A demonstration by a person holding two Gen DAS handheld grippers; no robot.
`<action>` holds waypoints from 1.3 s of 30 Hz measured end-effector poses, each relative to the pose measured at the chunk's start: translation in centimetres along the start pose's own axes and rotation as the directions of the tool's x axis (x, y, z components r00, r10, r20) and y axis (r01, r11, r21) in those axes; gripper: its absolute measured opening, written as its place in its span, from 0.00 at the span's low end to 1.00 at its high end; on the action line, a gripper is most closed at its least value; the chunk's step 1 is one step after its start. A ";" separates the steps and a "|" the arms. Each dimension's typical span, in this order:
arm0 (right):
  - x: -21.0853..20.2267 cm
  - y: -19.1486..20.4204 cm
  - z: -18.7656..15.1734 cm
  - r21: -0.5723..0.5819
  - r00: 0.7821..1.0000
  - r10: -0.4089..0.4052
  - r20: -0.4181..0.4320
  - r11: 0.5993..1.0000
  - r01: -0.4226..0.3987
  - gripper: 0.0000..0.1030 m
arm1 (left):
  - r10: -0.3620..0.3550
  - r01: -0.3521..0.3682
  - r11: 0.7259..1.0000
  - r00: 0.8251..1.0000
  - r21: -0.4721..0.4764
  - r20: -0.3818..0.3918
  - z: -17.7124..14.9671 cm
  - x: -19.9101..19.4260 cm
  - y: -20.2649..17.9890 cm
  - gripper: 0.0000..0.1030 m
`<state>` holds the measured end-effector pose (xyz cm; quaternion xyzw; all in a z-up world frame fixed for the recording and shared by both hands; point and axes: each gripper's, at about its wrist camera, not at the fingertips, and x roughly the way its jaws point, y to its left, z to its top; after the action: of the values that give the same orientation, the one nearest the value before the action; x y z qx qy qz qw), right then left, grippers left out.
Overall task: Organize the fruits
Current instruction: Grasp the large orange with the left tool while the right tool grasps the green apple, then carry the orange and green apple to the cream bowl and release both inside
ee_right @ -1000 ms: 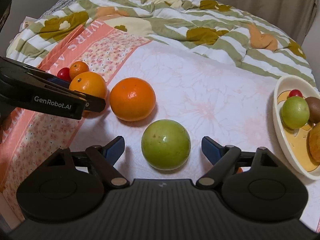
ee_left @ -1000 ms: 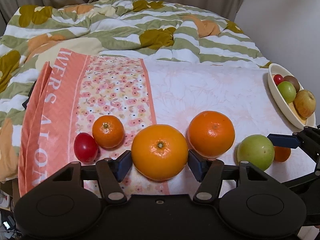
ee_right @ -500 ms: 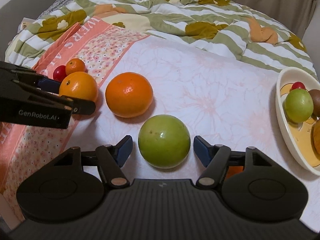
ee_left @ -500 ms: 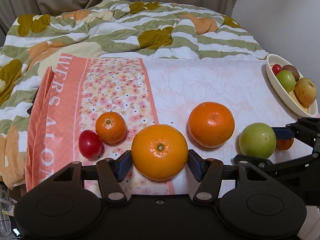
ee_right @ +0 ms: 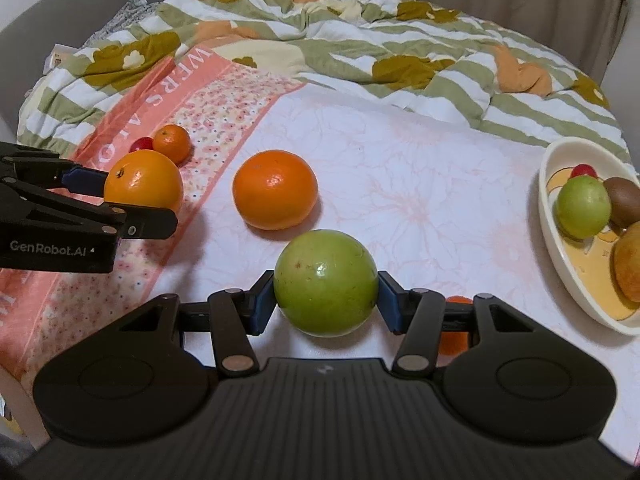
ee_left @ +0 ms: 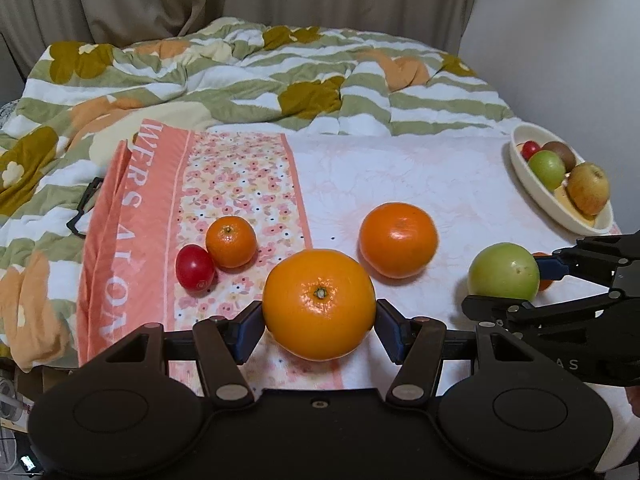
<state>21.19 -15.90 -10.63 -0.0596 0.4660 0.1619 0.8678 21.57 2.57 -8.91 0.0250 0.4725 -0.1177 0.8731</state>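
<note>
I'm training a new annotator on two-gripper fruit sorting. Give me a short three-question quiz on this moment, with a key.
1. True or false: the left gripper is clamped on the yellow-orange orange.
2. Which fruit sits between the pads of the right gripper?
A. the small mandarin
B. the large green fruit
C. the cherry tomato
3. Fill in: the cream bowl already holds a cherry tomato, a kiwi, a yellow-brown fruit and a smaller ____ fruit.

Key
1. True. Both pads press its sides.
2. B. The right gripper's jaws have just been closing and now touch it on both sides.
3. green
</note>
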 end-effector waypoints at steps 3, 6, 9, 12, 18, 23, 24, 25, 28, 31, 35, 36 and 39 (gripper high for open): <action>-1.4 0.4 -0.3 0.003 1.000 -0.008 0.022 1.000 0.008 0.66 | -0.010 0.010 1.000 1.000 0.003 0.028 -0.4 -1.5 -0.3 0.62; -3.0 0.6 -0.7 0.021 0.999 -0.019 0.044 1.000 0.018 0.66 | -0.025 0.024 1.000 0.998 0.010 0.056 -0.7 -2.9 -0.7 0.62; -4.8 0.8 -1.4 0.054 0.997 -0.034 0.062 0.998 0.031 0.66 | -0.039 0.036 0.999 0.996 0.029 0.086 -1.0 -4.4 -1.4 0.62; -6.7 0.8 -2.2 0.101 0.995 -0.060 0.080 0.994 0.052 0.66 | -0.060 0.054 0.997 0.991 0.053 0.116 -1.0 -5.7 -2.0 0.62; -10.6 -0.8 -3.9 0.202 0.987 -0.127 0.094 0.974 0.106 0.66 | -0.121 0.106 0.989 0.980 0.102 0.161 -0.8 -7.8 -3.7 0.62; -13.5 -3.3 -5.2 0.239 0.977 -0.185 0.107 0.959 0.155 0.66 | -0.146 0.122 0.984 0.971 0.132 0.190 -0.4 -9.0 -6.1 0.62; -14.0 -4.0 -5.4 0.244 0.975 -0.193 0.111 0.956 0.162 0.66 | -0.149 0.124 0.983 0.969 0.136 0.195 -0.3 -9.1 -6.7 0.62; -14.5 -4.8 -5.7 0.247 0.973 -0.200 0.114 0.955 0.167 0.66 | -0.151 0.124 0.982 0.968 0.139 0.199 -0.2 -9.2 -7.2 0.62; -15.6 -7.4 -6.4 0.250 0.969 -0.212 0.127 0.952 0.176 0.66 | -0.150 0.120 0.982 0.965 0.145 0.213 0.0 -9.6 -9.4 0.62; -16.4 -10.2 -6.9 0.239 0.969 -0.202 0.141 0.957 0.164 0.66 | -0.133 0.106 0.986 0.965 0.129 0.228 0.3 -9.5 -11.8 0.62; -17.0 -14.1 -7.1 0.202 0.974 -0.168 0.149 0.970 0.136 0.66 | -0.109 0.092 0.992 0.965 0.082 0.237 0.9 -8.9 -15.4 0.62; -17.2 -14.9 -7.2 0.191 0.975 -0.160 0.154 0.973 0.130 0.66 | -0.104 0.088 0.993 0.965 0.076 0.239 1.1 -8.7 -16.4 0.62; -17.3 -17.6 -7.0 0.157 0.976 -0.135 0.168 0.982 0.109 0.66 | -0.091 0.079 0.995 0.966 0.060 0.241 1.8 -7.7 -19.2 0.62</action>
<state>12.72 -38.16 -1.02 -0.0093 0.3926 0.0782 0.9163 14.58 -14.93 -0.21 0.0116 0.3595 -0.1691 0.9176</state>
